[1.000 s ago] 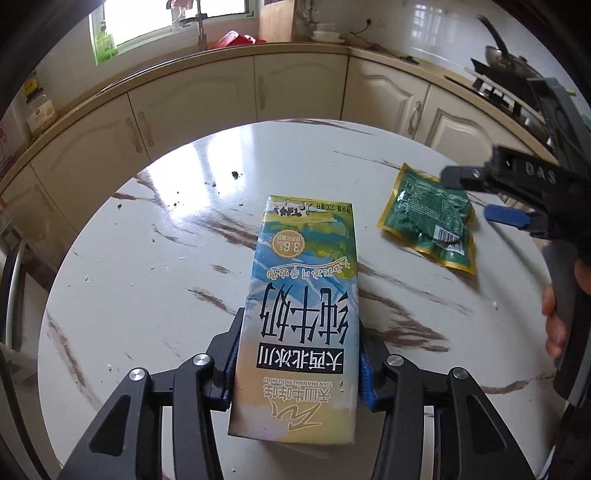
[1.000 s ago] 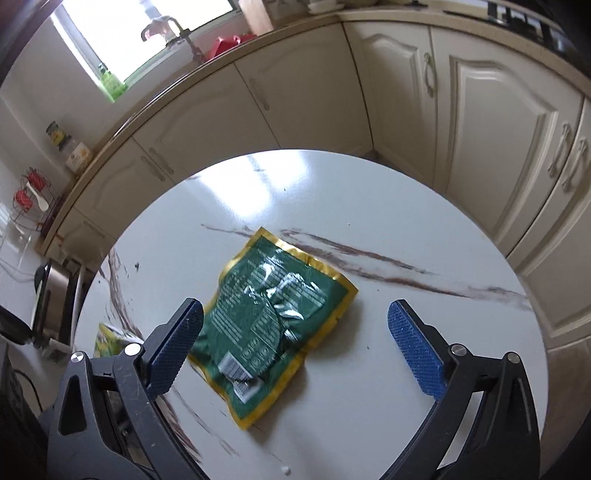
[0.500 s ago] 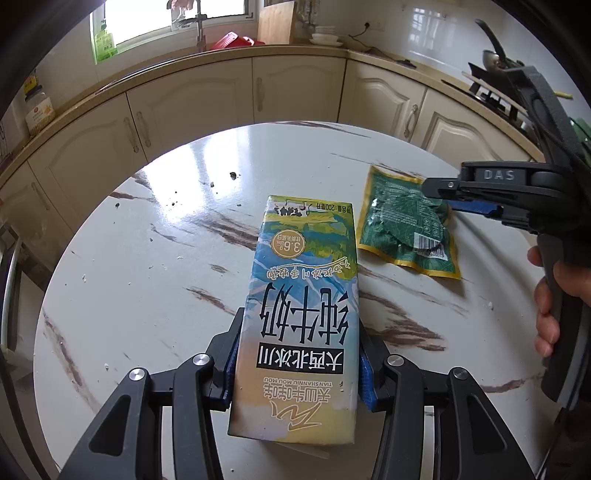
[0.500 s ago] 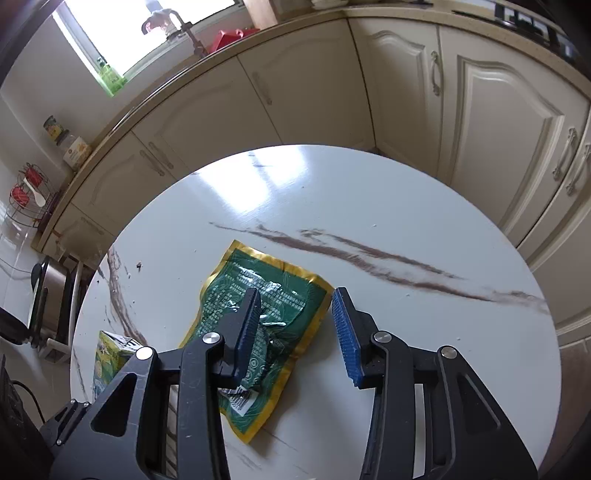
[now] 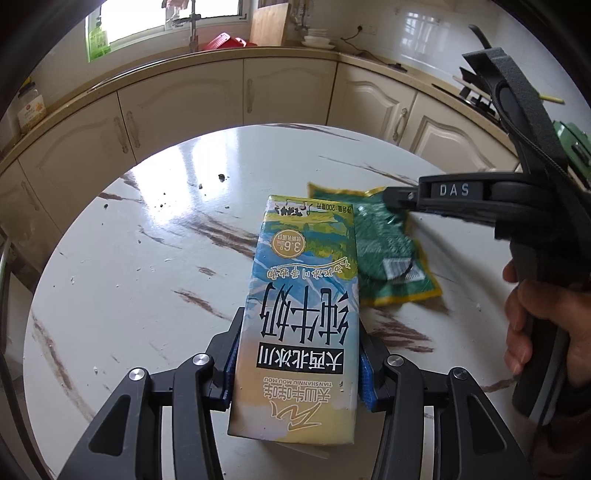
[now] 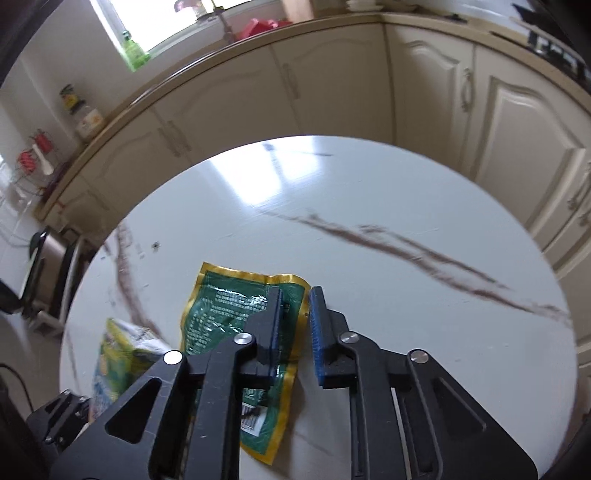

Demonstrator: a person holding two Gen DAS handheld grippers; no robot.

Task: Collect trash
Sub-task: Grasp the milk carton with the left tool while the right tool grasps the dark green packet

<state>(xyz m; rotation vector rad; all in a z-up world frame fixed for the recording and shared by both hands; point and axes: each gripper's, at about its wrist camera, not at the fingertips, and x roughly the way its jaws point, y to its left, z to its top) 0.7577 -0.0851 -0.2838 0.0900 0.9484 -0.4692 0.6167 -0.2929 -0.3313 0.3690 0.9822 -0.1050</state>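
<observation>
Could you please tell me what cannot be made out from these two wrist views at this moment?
- Right wrist view: whether the closing right gripper already pinches the green packet; its edge lies between the jaws, and a finger hides the contact.
- Left wrist view: the packet's near-left part, behind the milk carton held in the left gripper.
- Both views: the packet's small print, blurred.

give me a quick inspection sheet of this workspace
surface: round white marble-look table, dark streaks.
job's things: milk carton in the left gripper; green snack packet flat beside it.
clutter: dark crumbs at the far side.
grippers: left jaws clamp the carton's sides; right gripper jaws closing over the packet's edge.
cables: nothing seen on the table.
surroundings: cream cabinets, window.
</observation>
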